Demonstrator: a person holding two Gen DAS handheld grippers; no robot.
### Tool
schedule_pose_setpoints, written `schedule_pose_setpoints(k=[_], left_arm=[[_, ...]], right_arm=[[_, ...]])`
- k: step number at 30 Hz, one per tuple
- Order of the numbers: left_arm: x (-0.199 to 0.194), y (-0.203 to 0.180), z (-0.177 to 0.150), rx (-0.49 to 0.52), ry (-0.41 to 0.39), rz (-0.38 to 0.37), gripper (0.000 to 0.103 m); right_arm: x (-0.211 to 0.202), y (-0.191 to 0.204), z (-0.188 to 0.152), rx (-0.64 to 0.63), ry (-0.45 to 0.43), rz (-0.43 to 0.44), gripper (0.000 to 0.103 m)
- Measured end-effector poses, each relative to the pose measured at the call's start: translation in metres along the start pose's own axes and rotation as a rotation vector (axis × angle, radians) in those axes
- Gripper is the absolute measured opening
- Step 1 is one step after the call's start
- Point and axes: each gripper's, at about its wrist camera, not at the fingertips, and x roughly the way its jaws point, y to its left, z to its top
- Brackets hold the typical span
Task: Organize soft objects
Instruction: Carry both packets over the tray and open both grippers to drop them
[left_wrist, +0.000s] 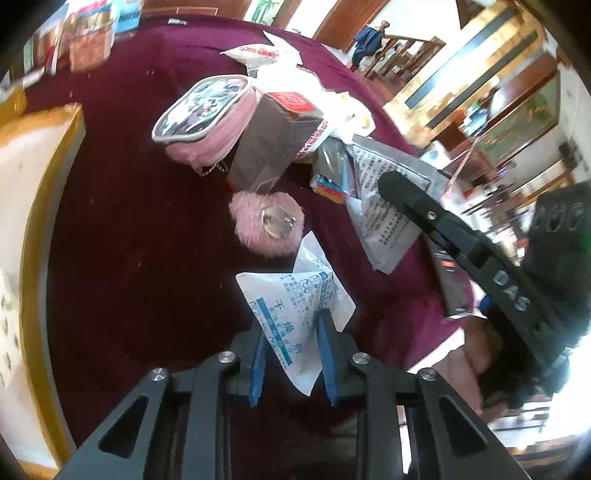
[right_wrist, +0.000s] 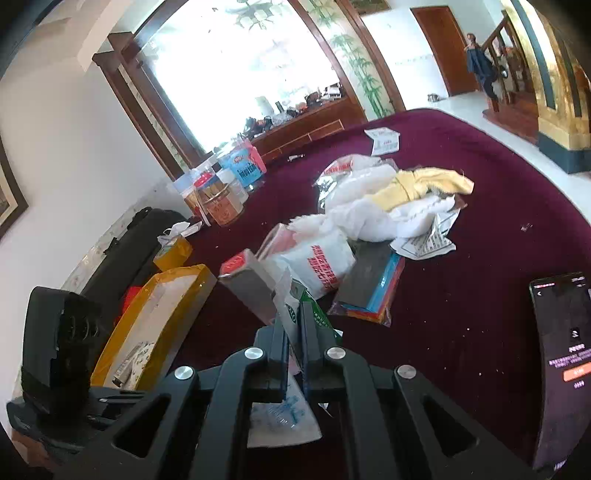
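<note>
Left wrist view: left gripper sits low centre, its 2 blue pads pinching a white desiccant sachet with blue print. The sachet's lower corner hangs below the pads. Above it, mid-frame, a pink fluffy pompom lies on the maroon tablecloth. Further up, a pink-sided pouch with a printed top leans against a grey carton with a red end. A crumpled white plastic bag lies behind these. A grey printed packet lies to the right, partly covered by the other tool's black finger. Far right edge is blurred, and a hand there is hard to make out.

Right wrist view: right gripper at lower centre, tongs pressed together on a thin white-and-green packet. Its lower end, with blue print, shows beneath the fingers and its text is unreadable. Mid-frame, a heap of white and yellow cloths sits on the cloth. A phone is cut off at the right edge. A yellow-rimmed box stands at left, its contents unclear.
</note>
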Motion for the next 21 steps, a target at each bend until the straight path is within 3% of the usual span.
schedule_pose_setpoints(k=[5, 12, 17, 21], left_arm=[[-0.029, 0.020, -0.011, -0.054, -0.052, -0.114, 0.024], [-0.091, 0.045, -0.020, -0.088, -0.217, -0.153, 0.022], [-0.140, 0.086, -0.026, -0.163, -0.364, -0.073, 0.022], [-0.160, 0.135, -0.019, -0.274, -0.454, 0.069, 0.022]], right_arm=[[-0.007, 0.021, 0.002, -0.033, -0.015, -0.029, 0.005], [-0.009, 0.056, 0.001, -0.065, -0.023, -0.014, 0.005], [-0.004, 0.103, 0.006, -0.138, -0.033, 0.064, 0.005], [0.022, 0.141, 0.008, -0.185, 0.035, 0.140, 0.005]])
